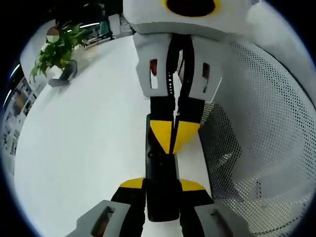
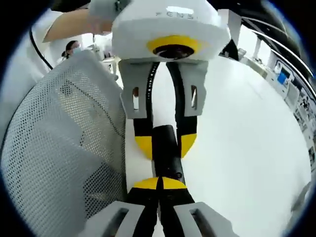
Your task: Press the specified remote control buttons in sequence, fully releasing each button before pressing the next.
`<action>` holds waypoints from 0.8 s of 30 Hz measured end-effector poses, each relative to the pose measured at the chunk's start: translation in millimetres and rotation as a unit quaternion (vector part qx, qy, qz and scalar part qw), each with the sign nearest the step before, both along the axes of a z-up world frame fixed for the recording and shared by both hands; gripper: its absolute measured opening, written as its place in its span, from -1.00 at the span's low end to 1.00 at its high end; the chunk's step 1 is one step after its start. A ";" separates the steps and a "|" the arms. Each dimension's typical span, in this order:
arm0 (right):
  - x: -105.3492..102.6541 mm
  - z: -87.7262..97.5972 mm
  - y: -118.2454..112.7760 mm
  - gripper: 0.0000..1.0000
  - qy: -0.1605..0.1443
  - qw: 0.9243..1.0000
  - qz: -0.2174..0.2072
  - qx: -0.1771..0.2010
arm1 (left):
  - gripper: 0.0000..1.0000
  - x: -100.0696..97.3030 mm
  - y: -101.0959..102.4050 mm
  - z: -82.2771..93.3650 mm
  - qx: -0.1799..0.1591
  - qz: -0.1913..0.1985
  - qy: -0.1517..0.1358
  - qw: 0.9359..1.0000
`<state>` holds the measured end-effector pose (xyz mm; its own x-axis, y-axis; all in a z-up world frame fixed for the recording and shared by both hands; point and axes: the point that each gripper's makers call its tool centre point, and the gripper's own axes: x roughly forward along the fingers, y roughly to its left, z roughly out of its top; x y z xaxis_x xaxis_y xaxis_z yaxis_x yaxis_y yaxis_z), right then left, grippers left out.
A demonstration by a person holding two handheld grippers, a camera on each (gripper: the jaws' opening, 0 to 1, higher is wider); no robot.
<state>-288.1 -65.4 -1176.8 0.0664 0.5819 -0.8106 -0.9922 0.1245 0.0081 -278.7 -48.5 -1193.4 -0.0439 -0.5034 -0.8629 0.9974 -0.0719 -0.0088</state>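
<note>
A black remote control [image 1: 159, 170] lies lengthwise between the yellow-tipped jaws of my left gripper [image 1: 162, 185], which is shut on its sides just above the white table [image 1: 89, 143]. My right gripper [image 1: 174, 138] comes in from the top of the left gripper view, jaws closed together, with its joined yellow tips resting on the remote's upper face. In the right gripper view, my right gripper [image 2: 159, 185] is shut at the bottom, its tips against the near end of the remote [image 2: 168, 160], and the left gripper [image 2: 165, 143] clamps the remote from above.
A white perforated mesh surface [image 1: 266, 128] stands close beside the remote, also seen as the mesh [image 2: 59, 143] on the left. A potted plant [image 1: 57, 49] sits at the table's far edge. A person [image 2: 71, 49] is behind the mesh.
</note>
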 end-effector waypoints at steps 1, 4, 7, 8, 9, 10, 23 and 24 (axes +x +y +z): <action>2.5 1.8 0.1 -1.00 -0.006 1.000 -0.001 0.000 | -0.52 0.0 -0.1 0.1 0.000 0.000 0.000 1.000; 10.0 2.9 0.5 -1.00 -0.014 1.000 -0.002 -0.001 | -0.52 -0.1 -0.6 0.1 0.000 -0.001 0.001 1.000; 7.7 -2.1 3.1 -1.00 -0.008 1.000 0.008 -0.004 | -0.52 0.0 -1.2 -0.2 -0.001 -0.001 0.001 1.000; 5.5 -4.5 3.1 -1.00 -0.006 1.000 0.014 -0.010 | -0.52 0.0 -1.3 -0.1 -0.001 0.000 0.002 1.000; 8.5 -2.2 3.5 -1.00 -0.028 0.999 0.024 -0.011 | -0.52 0.2 -1.3 -0.3 -0.002 0.001 0.002 1.000; 5.1 -3.5 1.9 -1.00 -0.022 0.999 0.026 -0.020 | -0.52 0.2 -1.5 -0.3 -0.002 0.002 0.002 1.000; 11.9 -5.7 2.6 -1.00 -0.031 0.998 0.029 -0.052 | -0.52 1.7 -2.6 -0.7 -0.003 0.001 -0.001 1.000; 11.8 -5.4 2.4 -1.00 -0.020 0.998 0.025 -0.046 | -0.52 1.9 -2.5 -0.7 -0.006 0.003 -0.001 1.000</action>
